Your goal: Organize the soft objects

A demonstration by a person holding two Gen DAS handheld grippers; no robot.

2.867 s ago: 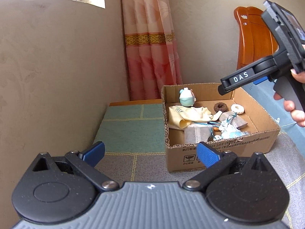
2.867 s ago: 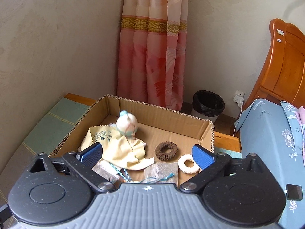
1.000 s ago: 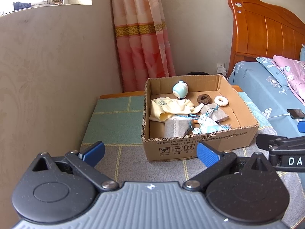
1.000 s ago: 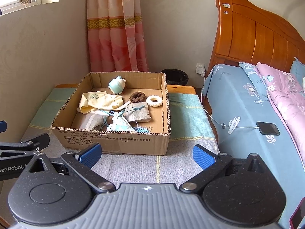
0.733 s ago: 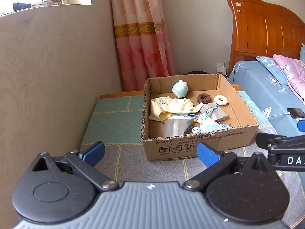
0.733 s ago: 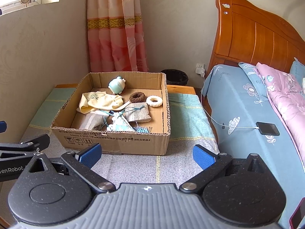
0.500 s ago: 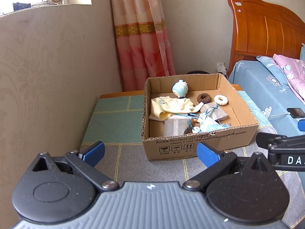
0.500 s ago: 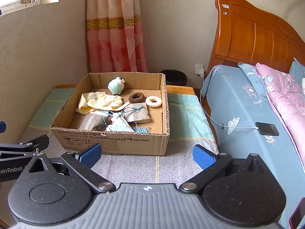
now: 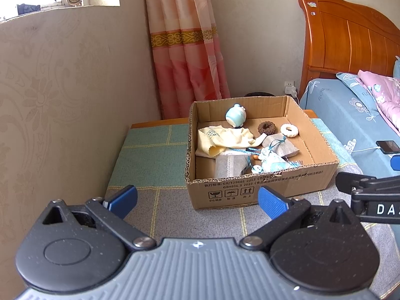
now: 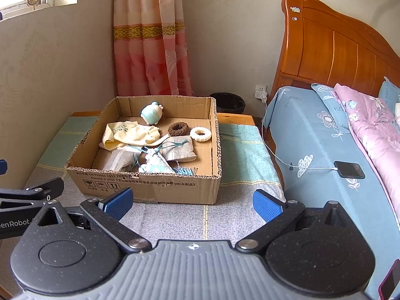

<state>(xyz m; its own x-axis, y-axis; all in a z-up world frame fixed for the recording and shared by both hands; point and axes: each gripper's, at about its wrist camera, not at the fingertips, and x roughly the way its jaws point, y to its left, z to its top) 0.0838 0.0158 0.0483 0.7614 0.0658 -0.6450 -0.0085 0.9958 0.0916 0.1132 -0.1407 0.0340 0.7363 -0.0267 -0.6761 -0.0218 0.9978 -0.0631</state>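
Your left gripper (image 9: pixel 197 201) hovers low over the near part of the cloth-covered worktop (image 9: pixel 155 155), its 2 blue fingers (image 9: pixel 122 197) spread wide with nothing between them. Beyond it, a little to the right, the open cardboard box (image 9: pixel 262 187) sits on the worktop and holds all the soft things: a pale yellow cloth (image 9: pixel 225 137) at the left, a small teal plush toy (image 9: pixel 235 115) against the far wall, a brown scrunchie (image 9: pixel 266 127) and a white scrunchie (image 9: pixel 289 130) side by side at the far right, grey pouches (image 9: pixel 280 146) in the middle, and a light blue tasselled sachet (image 9: pixel 271 161) by the near wall. Your right gripper (image 10: pixel 191 203) is held level with the left one, just right of it, well short of the box, and its fingers (image 10: pixel 266 205) are also parted wide and empty. Farther right lies the bed (image 10: pixel 312 135), with a phone (image 10: pixel 349 169) on its charging cable.
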